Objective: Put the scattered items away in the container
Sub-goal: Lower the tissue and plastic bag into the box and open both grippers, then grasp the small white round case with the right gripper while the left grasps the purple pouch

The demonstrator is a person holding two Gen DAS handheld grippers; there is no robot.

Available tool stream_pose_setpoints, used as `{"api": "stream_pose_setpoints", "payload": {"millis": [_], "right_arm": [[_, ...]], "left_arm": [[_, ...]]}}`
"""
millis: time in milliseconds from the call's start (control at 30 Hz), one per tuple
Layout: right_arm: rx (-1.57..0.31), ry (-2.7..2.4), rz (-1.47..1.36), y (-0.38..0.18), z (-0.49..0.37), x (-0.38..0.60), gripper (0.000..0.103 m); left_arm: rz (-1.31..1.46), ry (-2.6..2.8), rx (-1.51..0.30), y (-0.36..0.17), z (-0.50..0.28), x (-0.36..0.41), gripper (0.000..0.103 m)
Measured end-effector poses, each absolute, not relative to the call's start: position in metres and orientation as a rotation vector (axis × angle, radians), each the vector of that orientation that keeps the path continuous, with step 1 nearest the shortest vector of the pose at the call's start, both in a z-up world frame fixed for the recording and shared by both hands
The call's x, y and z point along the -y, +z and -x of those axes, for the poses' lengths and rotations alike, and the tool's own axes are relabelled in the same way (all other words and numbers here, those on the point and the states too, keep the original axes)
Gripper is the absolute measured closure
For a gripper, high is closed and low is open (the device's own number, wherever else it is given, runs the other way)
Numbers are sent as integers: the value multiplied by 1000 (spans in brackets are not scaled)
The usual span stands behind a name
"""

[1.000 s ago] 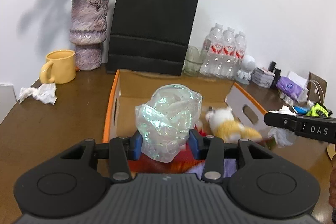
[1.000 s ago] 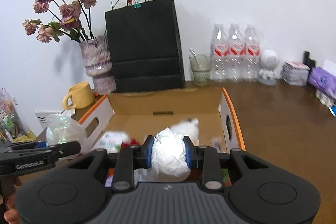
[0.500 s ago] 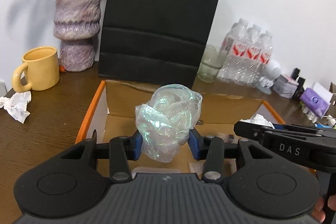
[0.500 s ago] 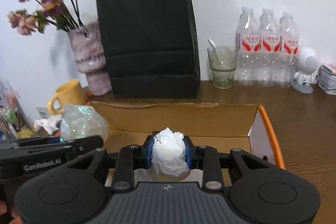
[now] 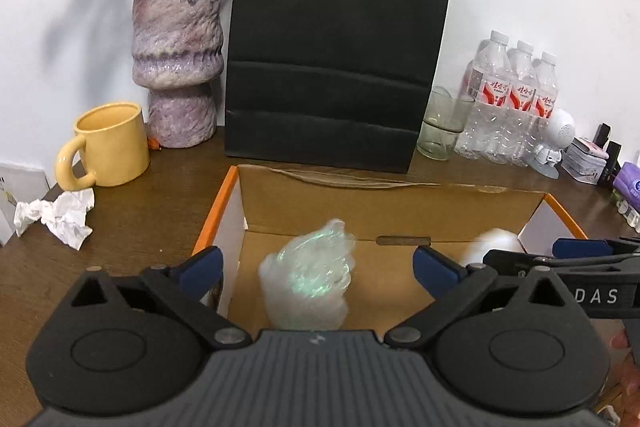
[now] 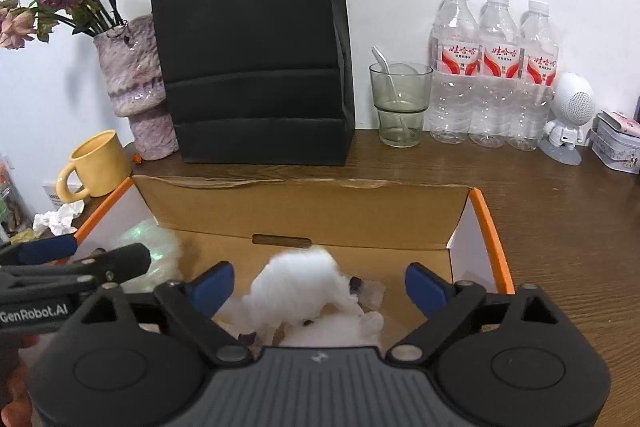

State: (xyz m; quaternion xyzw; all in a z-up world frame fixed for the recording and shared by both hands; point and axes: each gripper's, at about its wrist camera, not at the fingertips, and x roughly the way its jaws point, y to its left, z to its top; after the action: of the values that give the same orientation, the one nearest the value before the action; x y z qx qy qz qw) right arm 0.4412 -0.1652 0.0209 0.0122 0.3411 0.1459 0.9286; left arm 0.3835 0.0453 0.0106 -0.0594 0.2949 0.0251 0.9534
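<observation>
Left wrist view: my left gripper point(image 5: 316, 263) has just sprung wide — the iridescent wrapper point(image 5: 308, 283) falls free into the cardboard box point(image 5: 384, 195). Right wrist view: my right gripper point(image 6: 318, 283) has just spread too — the tissue wad point(image 6: 296, 279) drops inside. Both deliveries look done.

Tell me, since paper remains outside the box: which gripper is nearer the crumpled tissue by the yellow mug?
Left. The left gripper hangs over the box's tissue-side end; the right gripper is farther from the crumpled tissue.

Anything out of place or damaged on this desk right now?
One crumpled white tissue lies on the table beside the yellow mug, outside the cardboard box. The box's back rim looks torn and ragged. Nothing spilled.
</observation>
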Motion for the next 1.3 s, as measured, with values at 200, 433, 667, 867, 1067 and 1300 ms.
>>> {"api": "stream_pose_setpoints", "payload": {"millis": [200, 433, 667, 867, 1067, 1300], "right_arm": [[-701, 296, -12, 20, -440, 164, 10], [-702, 293, -7, 20, -440, 164, 10], [-693, 295, -11, 24, -438, 165, 10], [-631, 315, -30, 43, -409, 175, 10], [-598, 302, 11, 51, -356, 192, 10], [-600, 277, 11, 46, -284, 225, 10]], "left_arm": [[124, 59, -613, 10, -385, -46, 0], [124, 59, -611, 9, -384, -46, 0], [128, 53, -604, 12, -380, -45, 0], [157, 21, -569, 26, -346, -45, 0], [124, -1, -558, 31, -288, -36, 0], [110, -21, -584, 16, -218, -26, 0]]}}
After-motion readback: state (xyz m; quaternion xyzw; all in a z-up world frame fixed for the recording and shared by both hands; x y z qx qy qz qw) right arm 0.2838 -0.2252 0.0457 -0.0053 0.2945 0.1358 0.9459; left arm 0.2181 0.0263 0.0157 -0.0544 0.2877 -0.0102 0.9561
